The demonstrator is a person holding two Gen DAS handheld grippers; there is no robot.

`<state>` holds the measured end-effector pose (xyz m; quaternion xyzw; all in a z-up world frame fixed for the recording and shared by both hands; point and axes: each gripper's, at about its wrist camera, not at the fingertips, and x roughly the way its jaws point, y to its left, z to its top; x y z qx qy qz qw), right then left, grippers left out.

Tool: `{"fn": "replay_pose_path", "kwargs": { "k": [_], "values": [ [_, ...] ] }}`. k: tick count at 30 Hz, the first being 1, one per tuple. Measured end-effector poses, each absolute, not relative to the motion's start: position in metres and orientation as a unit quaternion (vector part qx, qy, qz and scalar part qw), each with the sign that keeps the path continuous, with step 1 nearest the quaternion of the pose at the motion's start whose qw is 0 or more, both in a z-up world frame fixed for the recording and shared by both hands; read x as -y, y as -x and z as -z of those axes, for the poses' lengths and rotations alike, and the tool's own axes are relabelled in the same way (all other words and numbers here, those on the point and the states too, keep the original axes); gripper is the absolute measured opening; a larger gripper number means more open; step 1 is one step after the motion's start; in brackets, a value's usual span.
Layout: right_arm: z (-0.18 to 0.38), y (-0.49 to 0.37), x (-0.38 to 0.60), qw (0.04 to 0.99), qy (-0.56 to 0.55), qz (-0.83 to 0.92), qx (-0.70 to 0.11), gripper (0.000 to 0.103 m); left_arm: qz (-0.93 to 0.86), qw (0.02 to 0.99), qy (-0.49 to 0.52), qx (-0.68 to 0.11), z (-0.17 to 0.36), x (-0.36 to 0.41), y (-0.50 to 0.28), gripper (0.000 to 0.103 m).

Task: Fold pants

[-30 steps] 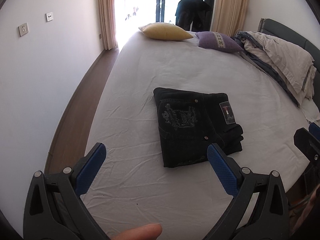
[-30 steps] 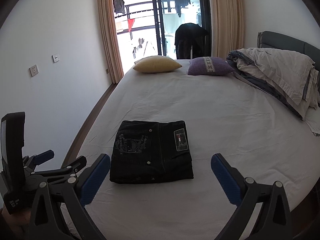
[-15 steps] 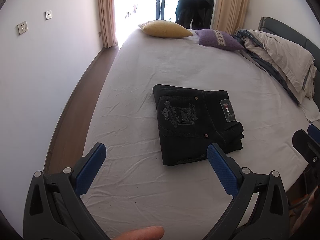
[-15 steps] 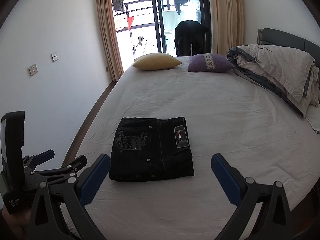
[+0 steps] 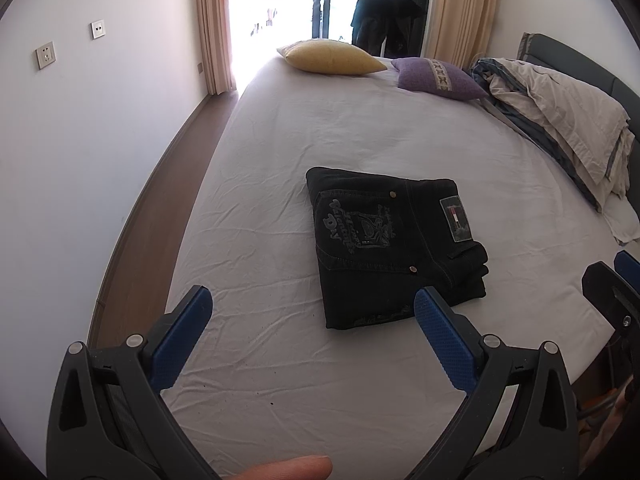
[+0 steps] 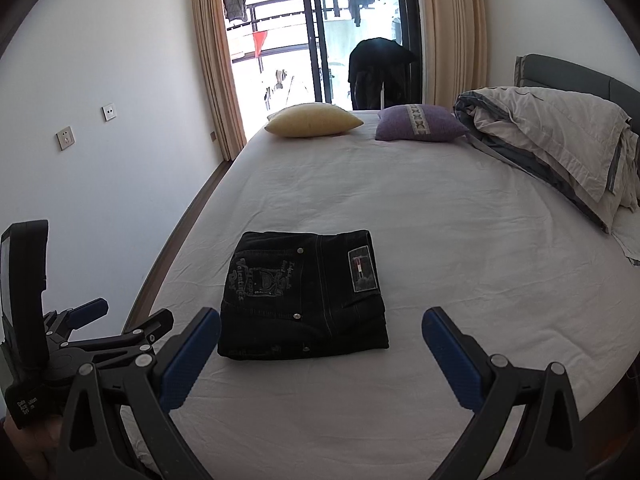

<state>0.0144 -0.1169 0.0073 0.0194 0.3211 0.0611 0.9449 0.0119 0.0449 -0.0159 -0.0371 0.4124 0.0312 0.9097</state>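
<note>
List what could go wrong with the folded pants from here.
1. The pants look stacked in loose layers, with the right edge uneven; a nudge may splay them.
2. The left gripper and right gripper are open close by; regrasping only the top layer might undo the fold.
3. The sheet is wrinkled, so dragging could bunch it.

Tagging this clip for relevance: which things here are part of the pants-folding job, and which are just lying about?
Job:
- folded black pants
- left claw, open
- right claw, open
- bed sheet they lie on

Lying about:
- yellow pillow
- purple pillow
- bunched duvet
</note>
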Motion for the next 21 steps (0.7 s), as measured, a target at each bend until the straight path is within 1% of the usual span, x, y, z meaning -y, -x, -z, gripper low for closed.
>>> {"fn": "replay_pose_path", "kwargs": {
  "k": [21],
  "values": [
    [0.003,-0.012,0.117,0.943,-0.021,-0.062,-0.325,0.103,-0.032,0.908,0.037,-0.415,0.023,-0.042,-0.012,0.103]
  ]
}}
